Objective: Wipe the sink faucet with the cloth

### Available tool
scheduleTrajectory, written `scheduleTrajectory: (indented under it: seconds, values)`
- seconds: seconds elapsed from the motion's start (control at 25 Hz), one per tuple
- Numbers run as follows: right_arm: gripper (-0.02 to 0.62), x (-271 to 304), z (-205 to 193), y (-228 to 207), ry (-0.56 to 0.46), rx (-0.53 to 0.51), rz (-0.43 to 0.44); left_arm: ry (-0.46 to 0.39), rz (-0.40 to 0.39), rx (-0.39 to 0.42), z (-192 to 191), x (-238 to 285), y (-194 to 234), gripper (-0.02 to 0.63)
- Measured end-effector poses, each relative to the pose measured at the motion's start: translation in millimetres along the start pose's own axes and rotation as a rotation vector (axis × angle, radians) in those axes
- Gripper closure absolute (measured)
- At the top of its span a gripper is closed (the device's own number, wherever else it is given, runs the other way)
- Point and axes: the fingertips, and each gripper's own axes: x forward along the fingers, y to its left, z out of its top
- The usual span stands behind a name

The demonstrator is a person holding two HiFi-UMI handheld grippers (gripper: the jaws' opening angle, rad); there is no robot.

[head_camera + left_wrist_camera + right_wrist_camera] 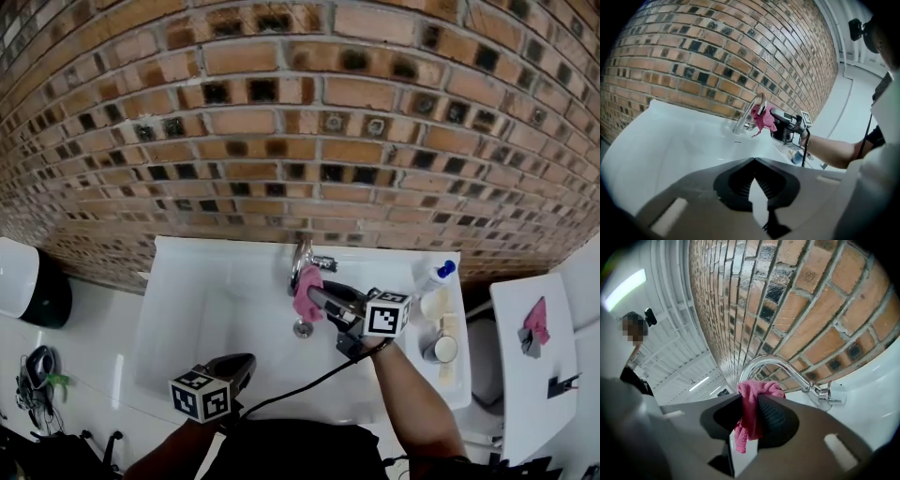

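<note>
The right gripper [752,401] is clamped on the crumpled pink cloth [749,420], which is pressed to the curved chrome faucet [780,363] at twelve o'clock on the white sink [206,300]. The cloth hides the spout's tip. The left gripper [754,160] hangs at the sink's six o'clock, its jaws together and empty.

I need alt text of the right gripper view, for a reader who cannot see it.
The right tongs grip a pink cloth held against the curved chrome faucet, with a brick wall behind and a white sink below.
</note>
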Motion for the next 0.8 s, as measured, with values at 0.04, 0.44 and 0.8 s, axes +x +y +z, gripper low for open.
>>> scheduleTrajectory:
  seconds: [0.04,0.44,0.8]
  values:
    - [0.494,-1,-2,1,0.014,-0.024,-0.012,0.005,-0.011,0.007,3,4,-1,0.600]
    - [0.492,-20,13,-3,0.062,-0.219,-0.190,0.007,-0.075,0.068,42,32,-5,0.600]
    - [0.492,-20,78,-57,0.194,-0.380,-0.341,-0.014,-0.072,0.054,63,54,-9,0.600]
